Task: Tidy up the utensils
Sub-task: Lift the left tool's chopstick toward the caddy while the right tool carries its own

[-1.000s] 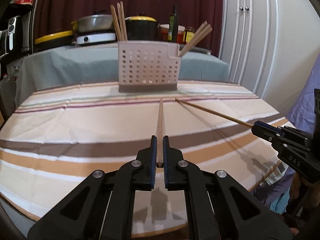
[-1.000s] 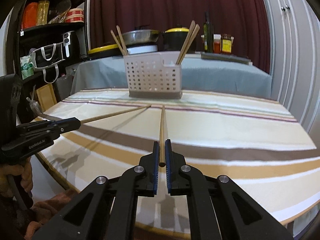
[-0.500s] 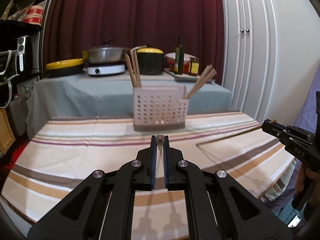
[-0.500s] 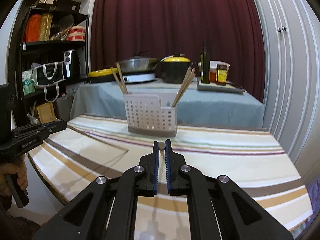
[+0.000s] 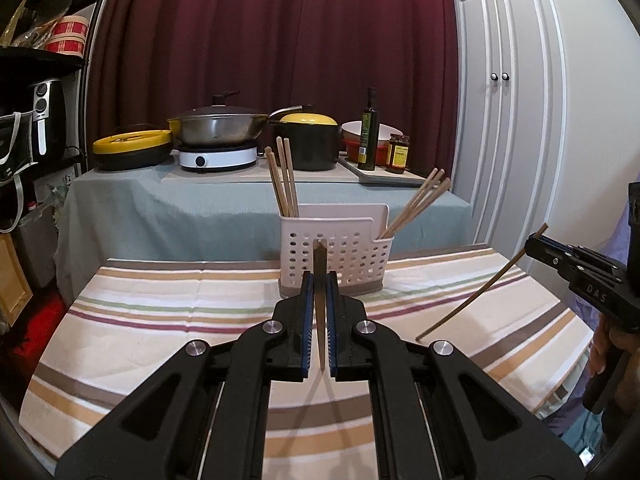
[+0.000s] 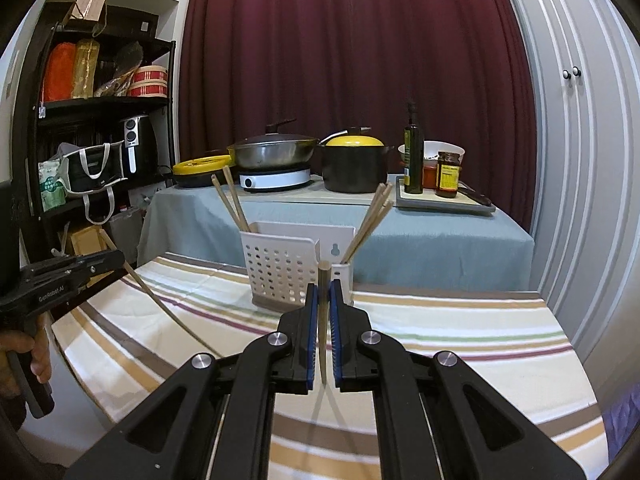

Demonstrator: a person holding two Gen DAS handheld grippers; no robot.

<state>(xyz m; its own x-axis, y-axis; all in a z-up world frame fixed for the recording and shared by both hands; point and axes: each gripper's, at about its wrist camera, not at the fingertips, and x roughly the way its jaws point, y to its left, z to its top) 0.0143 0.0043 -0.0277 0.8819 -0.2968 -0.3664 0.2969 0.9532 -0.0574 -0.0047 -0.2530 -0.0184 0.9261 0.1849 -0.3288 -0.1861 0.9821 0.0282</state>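
Note:
A white perforated basket (image 5: 340,256) (image 6: 280,270) stands at the far side of the striped table. Wooden chopsticks lean out of its left compartment (image 5: 285,178) and its right compartment (image 5: 418,206). My left gripper (image 5: 319,280) is shut on a chopstick (image 5: 319,264) that points up in front of the basket. My right gripper (image 6: 324,290) is shut on another chopstick (image 6: 323,308), also pointing up. Each shows in the other's view: the right gripper (image 5: 538,242) holds its stick (image 5: 476,296) slanting down above the cloth, and the left gripper (image 6: 116,258) does the same with its stick (image 6: 160,306).
The striped tablecloth (image 5: 160,320) covers the table. Behind it a blue-covered counter (image 5: 180,208) holds a wok, a black pot with a yellow lid (image 5: 308,144), an oil bottle and jars. A dark shelf unit (image 6: 92,140) stands left, white cabinet doors (image 5: 516,120) right.
Both grippers have lifted their chopsticks off the table. The sticks lay flat pointing at the basket; now they are tilted up and held in the air.

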